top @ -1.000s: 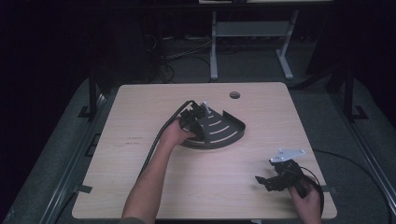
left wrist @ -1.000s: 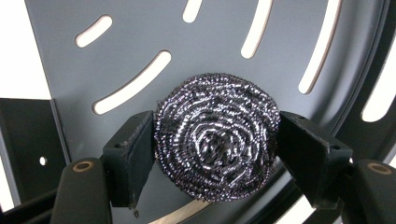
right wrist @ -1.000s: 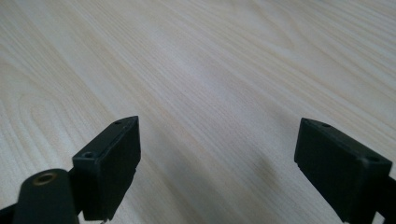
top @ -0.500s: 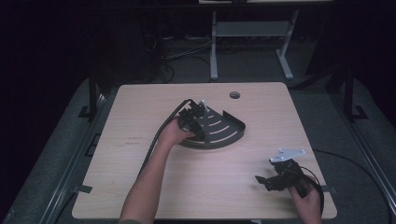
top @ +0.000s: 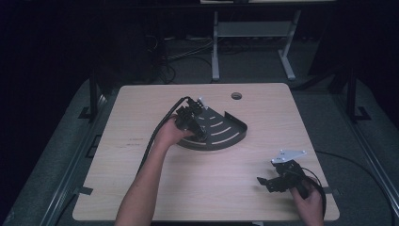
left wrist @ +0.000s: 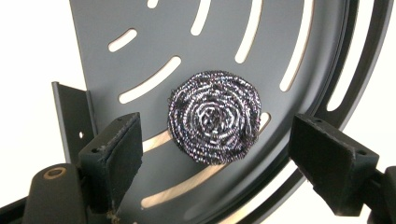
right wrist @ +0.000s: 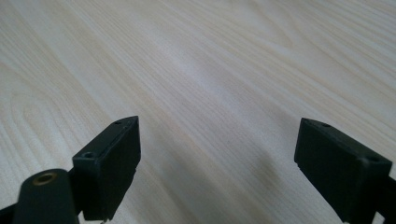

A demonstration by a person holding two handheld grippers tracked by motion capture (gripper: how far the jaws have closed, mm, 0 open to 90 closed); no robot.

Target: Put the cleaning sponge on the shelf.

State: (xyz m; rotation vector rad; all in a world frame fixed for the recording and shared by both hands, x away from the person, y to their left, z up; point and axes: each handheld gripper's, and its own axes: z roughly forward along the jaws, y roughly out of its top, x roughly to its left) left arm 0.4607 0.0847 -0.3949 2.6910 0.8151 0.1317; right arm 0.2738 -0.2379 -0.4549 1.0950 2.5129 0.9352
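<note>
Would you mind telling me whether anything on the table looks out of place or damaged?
Nothing looks spilled or broken. The one oddity is a steel wool scourer lying on the dark slotted corner shelf, which lies flat on the table. The left gripper hovers open around it; the right gripper is open over bare wood.

In the left gripper view, the dark grey slotted metal quarter-round tray (left wrist: 299, 56) is cut off at the top and right edges; in the high view the left gripper (top: 192, 123) hides the round steel-wool scourer lying on that tray.

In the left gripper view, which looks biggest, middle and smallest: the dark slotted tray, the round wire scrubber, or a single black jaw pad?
1. The slotted tray, by far the largest.
2. The wire scrubber.
3. One jaw pad, though it sits nearer the camera, so its rank against the scrubber is unsure.
</note>
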